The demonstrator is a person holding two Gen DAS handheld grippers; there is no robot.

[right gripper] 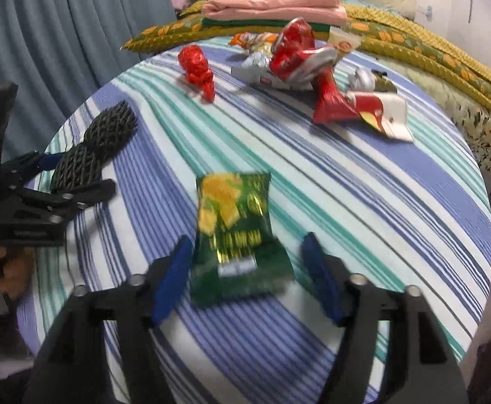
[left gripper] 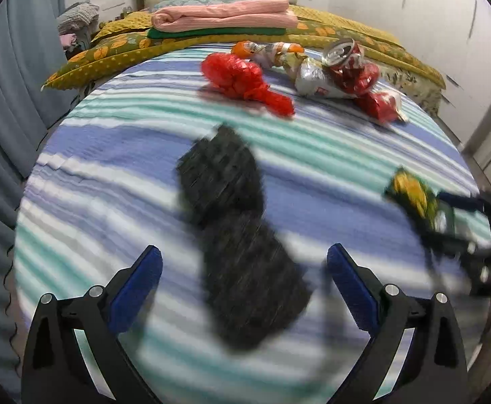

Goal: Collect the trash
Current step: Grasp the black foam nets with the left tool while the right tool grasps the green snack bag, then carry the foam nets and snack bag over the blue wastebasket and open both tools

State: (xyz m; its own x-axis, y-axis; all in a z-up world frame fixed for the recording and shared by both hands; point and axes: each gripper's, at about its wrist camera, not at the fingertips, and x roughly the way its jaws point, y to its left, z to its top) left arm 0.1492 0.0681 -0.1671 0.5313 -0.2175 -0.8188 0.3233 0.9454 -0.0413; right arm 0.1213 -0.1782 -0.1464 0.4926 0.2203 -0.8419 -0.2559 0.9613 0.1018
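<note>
1. Through the left wrist camera we see the left gripper (left gripper: pixel 244 286) with its jaws wide apart over a black netted piece (left gripper: pixel 235 232) on the striped bedsheet (left gripper: pixel 110 155). The netting lies between the blue pads without touching them, and it is blurred here.
2. The right wrist camera shows that same netting (right gripper: pixel 94 155) sharply, as two rounded mesh lobes, with the left gripper (right gripper: pixel 73 176) beside it seen from the side.
3. In the right view the right gripper (right gripper: pixel 245 276) stands open around a green snack packet (right gripper: pixel 238 239) lying flat on the sheet. Both pads are clear of the packet, so nothing is gripped.
4. The left view catches only the packet's yellow-green end (left gripper: pixel 414 198) at its right edge, with the right gripper (left gripper: pixel 464 222) dark and smeared beside it.
5. Further up the bed, both views show the remaining trash: a red crumpled wrapper (left gripper: pixel 242 80) and a heap of silver and red wrappers (right gripper: pixel 296 57). Only the left view shows the open top of a crushed can (left gripper: pixel 343 55) in that heap.
6. Folded pink cloth (left gripper: pixel 225 17) lies on a yellow patterned blanket (right gripper: pixel 414 43) behind.
</note>
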